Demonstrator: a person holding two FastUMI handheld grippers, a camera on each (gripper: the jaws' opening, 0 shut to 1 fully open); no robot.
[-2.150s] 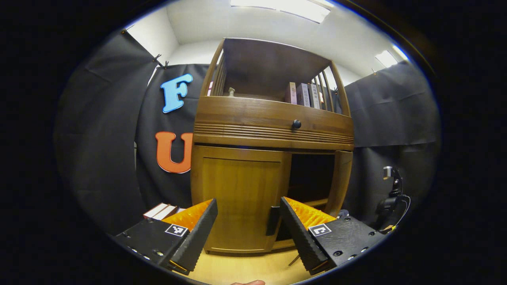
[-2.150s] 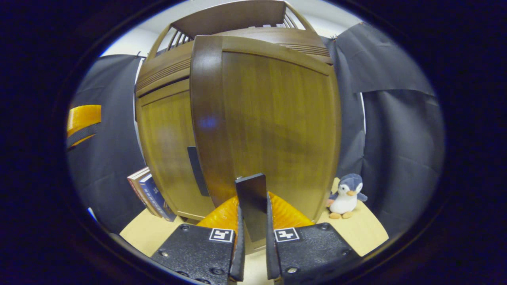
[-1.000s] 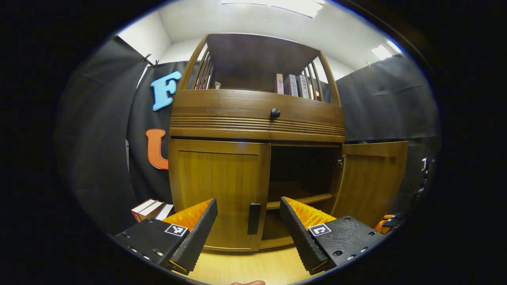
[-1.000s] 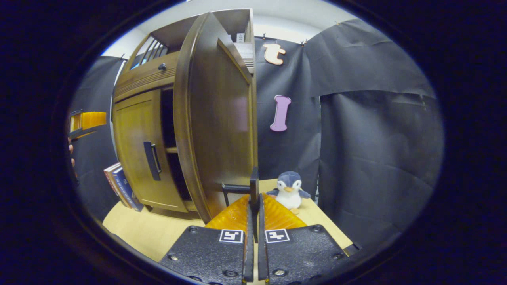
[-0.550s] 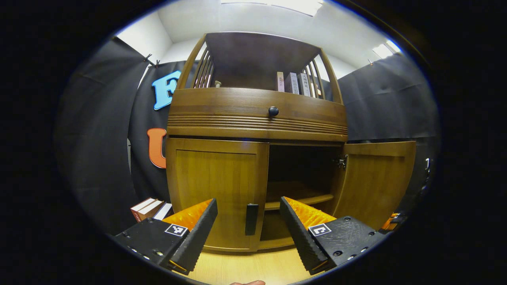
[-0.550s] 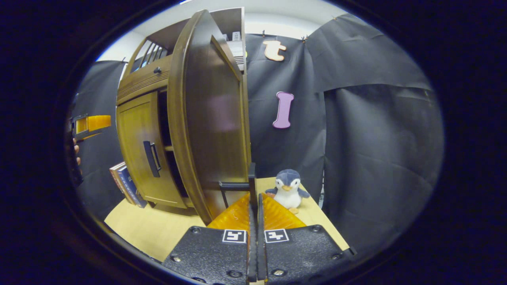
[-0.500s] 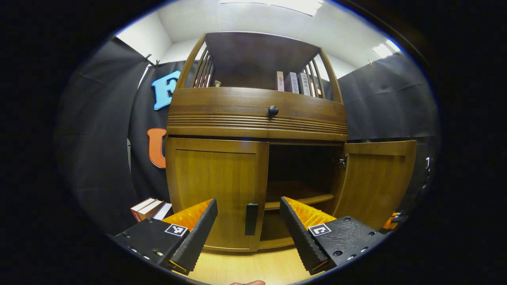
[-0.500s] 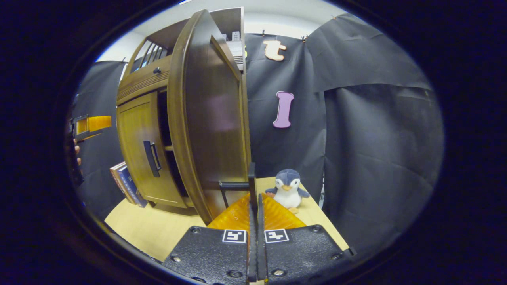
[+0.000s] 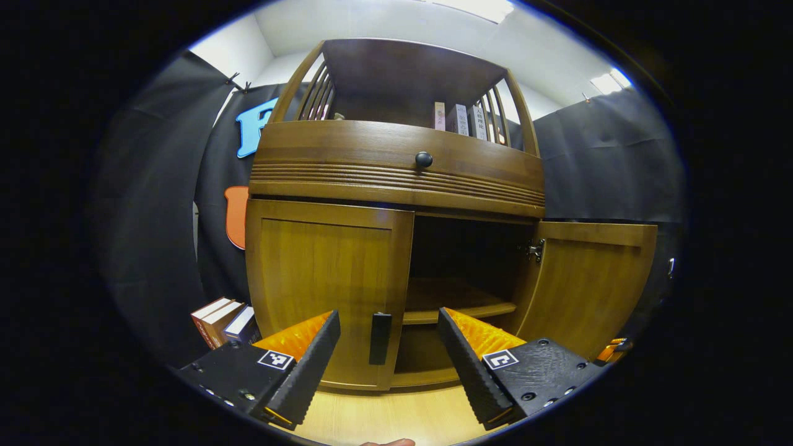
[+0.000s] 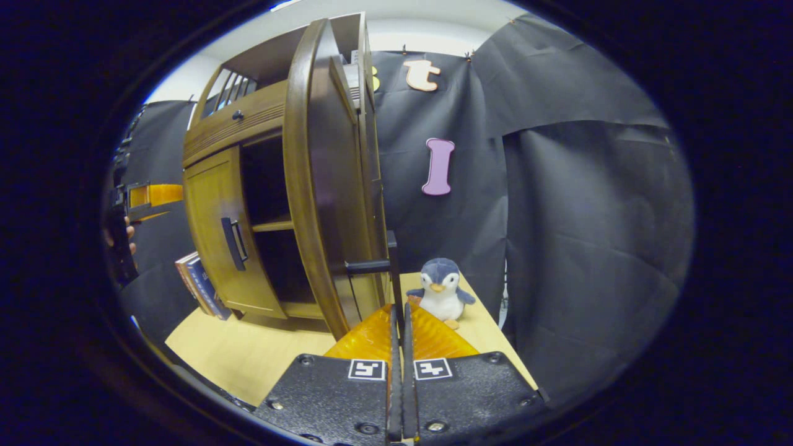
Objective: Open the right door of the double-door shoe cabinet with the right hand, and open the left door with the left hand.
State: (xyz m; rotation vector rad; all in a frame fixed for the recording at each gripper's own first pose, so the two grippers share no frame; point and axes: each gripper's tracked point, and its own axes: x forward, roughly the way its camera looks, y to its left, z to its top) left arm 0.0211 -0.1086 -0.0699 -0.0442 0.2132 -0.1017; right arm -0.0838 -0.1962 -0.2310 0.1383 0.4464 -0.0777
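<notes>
- My right gripper (image 10: pixel 397 328) is clamped on the right handle (image 10: pixel 391 272), both fingers pressing its thin black bar; if I let go carelessly the right door (image 10: pixel 322 186) might drift back, though that is only a guess
- My left gripper (image 9: pixel 389 347) is spread wide and holds nothing; the left handle (image 9: pixel 380 338) sits dead ahead between my fingers, not yet touched
- Risk — closing before the handle is deep between the pads, so they slip off it; or pulling straight rather than along the hinge's arc, which could tug the cabinet (image 9: pixel 396 167) itself
- The left door (image 9: pixel 328 285) lies flush and shut; warm brown wood, framed panel, handle at its inner edge
- The right door stands wide — a dark shelf (image 9: pixel 458 303) shows behind it, ahead and to the right of my left gripper
</notes>
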